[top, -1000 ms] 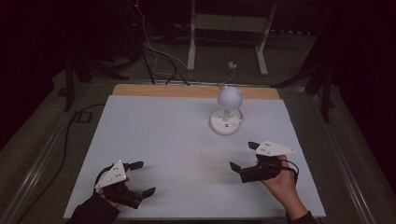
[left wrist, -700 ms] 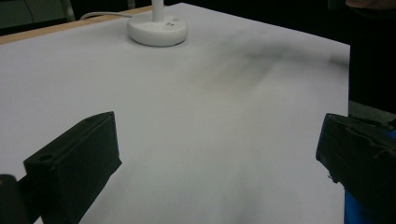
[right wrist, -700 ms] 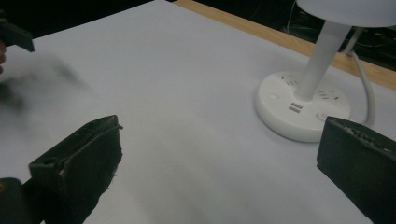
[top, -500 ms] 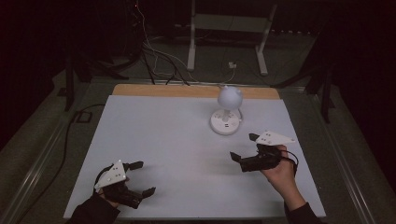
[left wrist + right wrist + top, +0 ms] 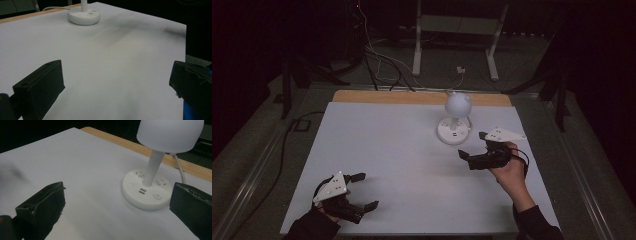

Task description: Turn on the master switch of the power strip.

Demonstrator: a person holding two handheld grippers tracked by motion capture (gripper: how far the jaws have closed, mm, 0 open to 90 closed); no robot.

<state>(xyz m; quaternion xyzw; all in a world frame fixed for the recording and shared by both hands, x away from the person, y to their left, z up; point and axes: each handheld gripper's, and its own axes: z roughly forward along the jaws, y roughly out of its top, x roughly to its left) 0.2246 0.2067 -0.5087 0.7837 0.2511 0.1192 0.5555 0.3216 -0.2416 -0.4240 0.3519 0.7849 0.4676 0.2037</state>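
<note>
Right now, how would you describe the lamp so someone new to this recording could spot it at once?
Start at the white table and look to its far side, near the wooden strip. The lamp stands there, ahead of the right hand-held gripper: a round white base with sockets and a button, a thin stem, and a dome shade. It is the only object standing on the sheet.

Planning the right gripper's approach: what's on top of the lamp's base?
The lamp base carries a white stem at its centre, socket holes either side, two USB ports and a round button in front. The shade hides nothing of the near half; the part behind the stem is covered.
</note>
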